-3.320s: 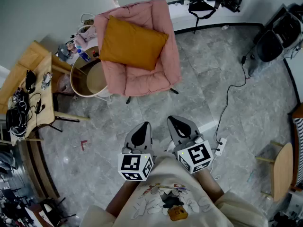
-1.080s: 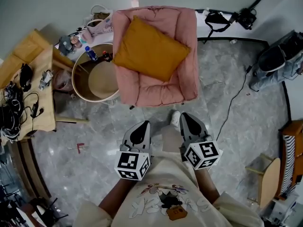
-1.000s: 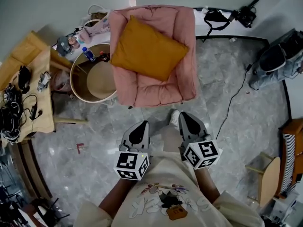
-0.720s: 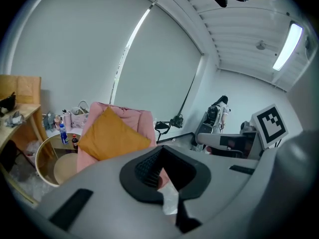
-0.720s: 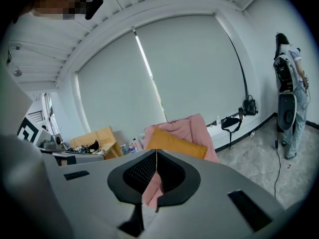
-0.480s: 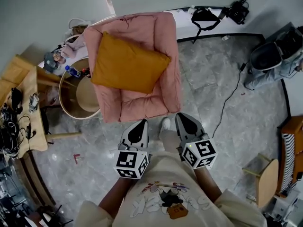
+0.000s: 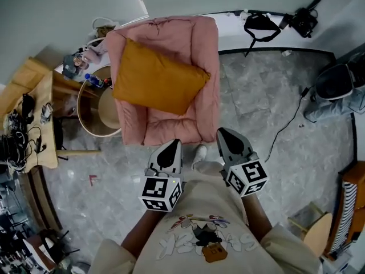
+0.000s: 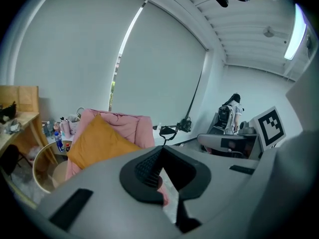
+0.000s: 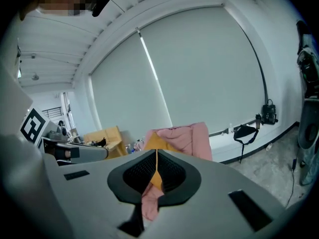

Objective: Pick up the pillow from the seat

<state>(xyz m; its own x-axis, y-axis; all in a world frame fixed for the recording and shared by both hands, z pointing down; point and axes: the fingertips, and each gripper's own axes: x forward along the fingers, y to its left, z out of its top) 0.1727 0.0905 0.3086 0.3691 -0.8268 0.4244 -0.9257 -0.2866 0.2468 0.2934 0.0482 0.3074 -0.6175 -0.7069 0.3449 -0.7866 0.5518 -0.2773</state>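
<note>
An orange pillow leans against the backrest of a pink padded armchair, on its seat. Both grippers are held close to my body, just short of the chair's front edge. The left gripper and the right gripper point at the chair, each shut with nothing between the jaws. In the left gripper view the pillow shows beyond the shut left gripper. The right gripper view has the pillow and the armchair past the shut right gripper.
A round wooden tub stands left of the chair, with a bottle behind it. A cluttered wooden desk lies further left. A black cable runs over the grey floor at right. A black bag sits by the wall.
The armchair and pillow have drawn nearer to the grippers as the person stepped up to the chair. Both grippers stayed shut and close to the body.
</note>
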